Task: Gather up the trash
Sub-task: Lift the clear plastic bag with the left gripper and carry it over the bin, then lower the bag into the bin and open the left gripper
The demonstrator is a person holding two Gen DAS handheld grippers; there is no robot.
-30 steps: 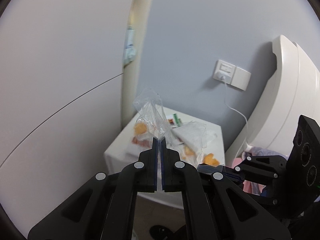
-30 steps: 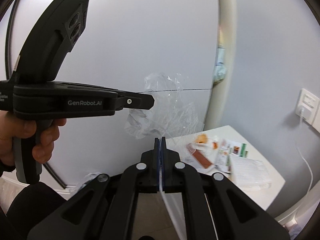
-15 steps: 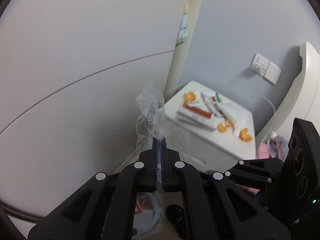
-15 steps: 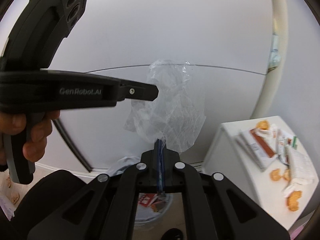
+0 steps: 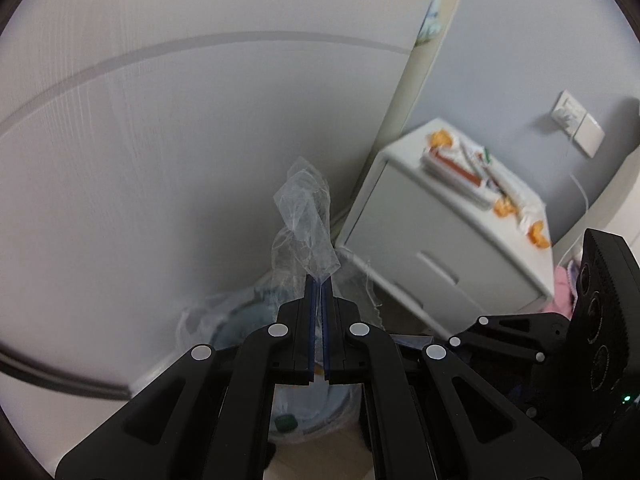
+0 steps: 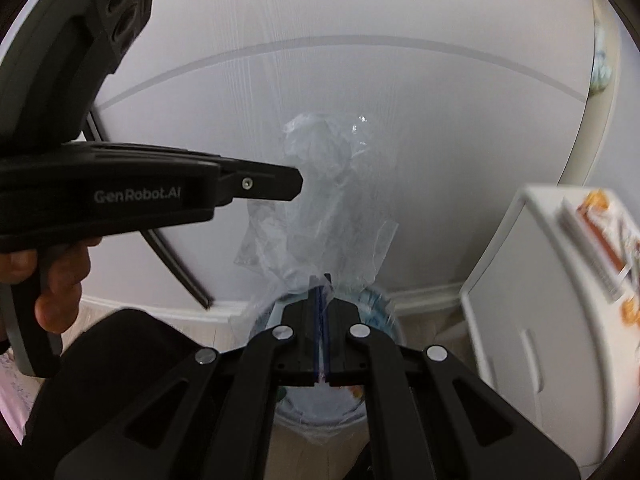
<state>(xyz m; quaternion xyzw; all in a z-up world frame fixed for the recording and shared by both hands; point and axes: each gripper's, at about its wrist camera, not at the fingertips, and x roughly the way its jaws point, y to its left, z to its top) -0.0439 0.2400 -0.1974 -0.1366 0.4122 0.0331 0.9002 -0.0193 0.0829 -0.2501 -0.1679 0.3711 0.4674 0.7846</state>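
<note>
A crumpled clear plastic wrapper (image 5: 306,224) is pinched in my left gripper (image 5: 319,286), which is shut on it. My right gripper (image 6: 321,284) is shut on the same clear wrapper (image 6: 324,208), which stretches up to the left gripper's tip (image 6: 280,188). Both hold it above a lined waste bin (image 5: 240,320), seen below the fingers in the right wrist view (image 6: 376,304). More trash, orange peel (image 5: 538,236) and packets (image 5: 456,164), lies on the white nightstand (image 5: 432,248).
A pale wall panel with a curved seam (image 5: 160,120) stands behind the bin. The nightstand is at the right in the right wrist view (image 6: 532,320). A wall socket with a cable (image 5: 576,120) is at the far right. A hand (image 6: 56,280) holds the left gripper.
Both grippers have carried the wrapper away from the nightstand, left and downward. The bin has come into view below them. Both stay shut.
</note>
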